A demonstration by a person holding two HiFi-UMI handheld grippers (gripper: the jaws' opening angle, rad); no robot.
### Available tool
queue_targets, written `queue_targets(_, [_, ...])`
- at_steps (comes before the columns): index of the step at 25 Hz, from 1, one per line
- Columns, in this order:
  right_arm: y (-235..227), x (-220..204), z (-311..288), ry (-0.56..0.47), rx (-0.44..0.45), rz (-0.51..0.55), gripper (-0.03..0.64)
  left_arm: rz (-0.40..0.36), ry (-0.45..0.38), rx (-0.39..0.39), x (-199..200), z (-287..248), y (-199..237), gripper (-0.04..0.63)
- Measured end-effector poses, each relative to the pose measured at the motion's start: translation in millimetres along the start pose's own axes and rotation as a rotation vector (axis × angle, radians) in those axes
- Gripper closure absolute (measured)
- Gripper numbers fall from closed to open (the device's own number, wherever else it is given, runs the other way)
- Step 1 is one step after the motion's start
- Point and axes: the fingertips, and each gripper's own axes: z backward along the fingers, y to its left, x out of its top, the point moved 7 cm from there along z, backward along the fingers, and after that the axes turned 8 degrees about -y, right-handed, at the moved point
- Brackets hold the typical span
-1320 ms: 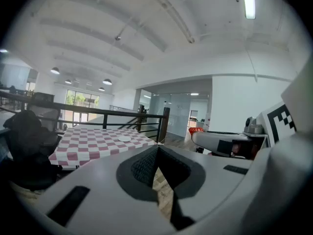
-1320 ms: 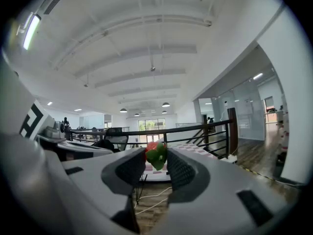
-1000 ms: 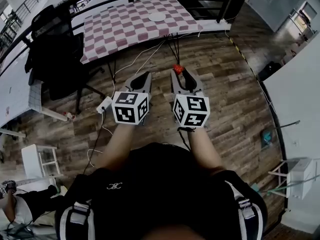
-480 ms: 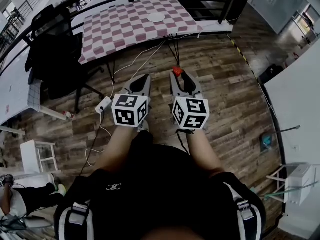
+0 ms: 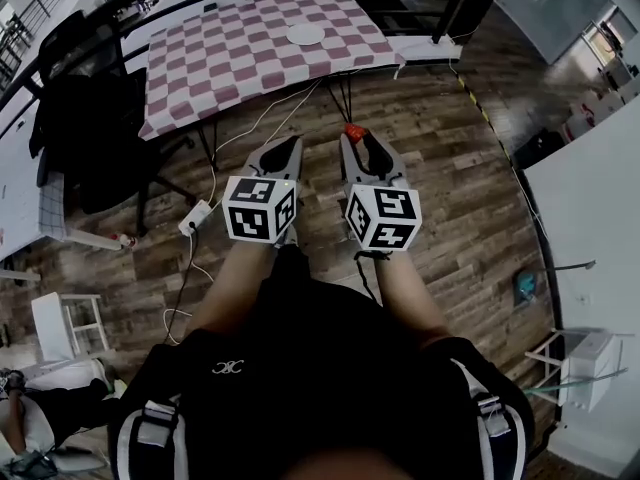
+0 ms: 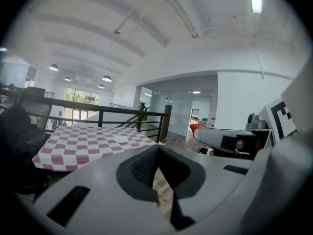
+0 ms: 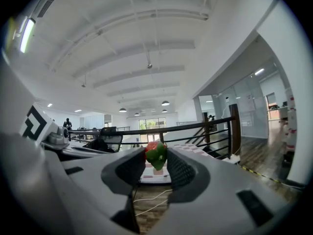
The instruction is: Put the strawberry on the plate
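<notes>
Close in, above the wooden floor [image 5: 450,168], the left gripper [image 5: 290,150] has its jaws together on nothing, while the right gripper [image 5: 358,143] pinches the strawberry [image 7: 156,154] at its jaw tips. Pick-up looks done; carrying and placing are left. Well ahead, the plate [image 5: 305,34] sits bare near the table [image 5: 220,73]'s far edge.

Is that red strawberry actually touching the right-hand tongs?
Touching. The right gripper view shows the strawberry squeezed between both pads of the right tongs.
</notes>
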Motion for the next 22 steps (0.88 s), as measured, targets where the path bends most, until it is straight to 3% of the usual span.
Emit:
queue_targets(6, [-14.8,10.1,-80.4,-0.048,0.009,0.022,0.471,-0.012,-0.035,-0.040,22.0,-68.5,46.0,0.598])
queue_targets(22, [-32.9,12.0,-256.5,-0.027,-0.015,0.012,0.471,-0.001,-0.001,-0.062,58.4,-198.8,166.0,0.598])
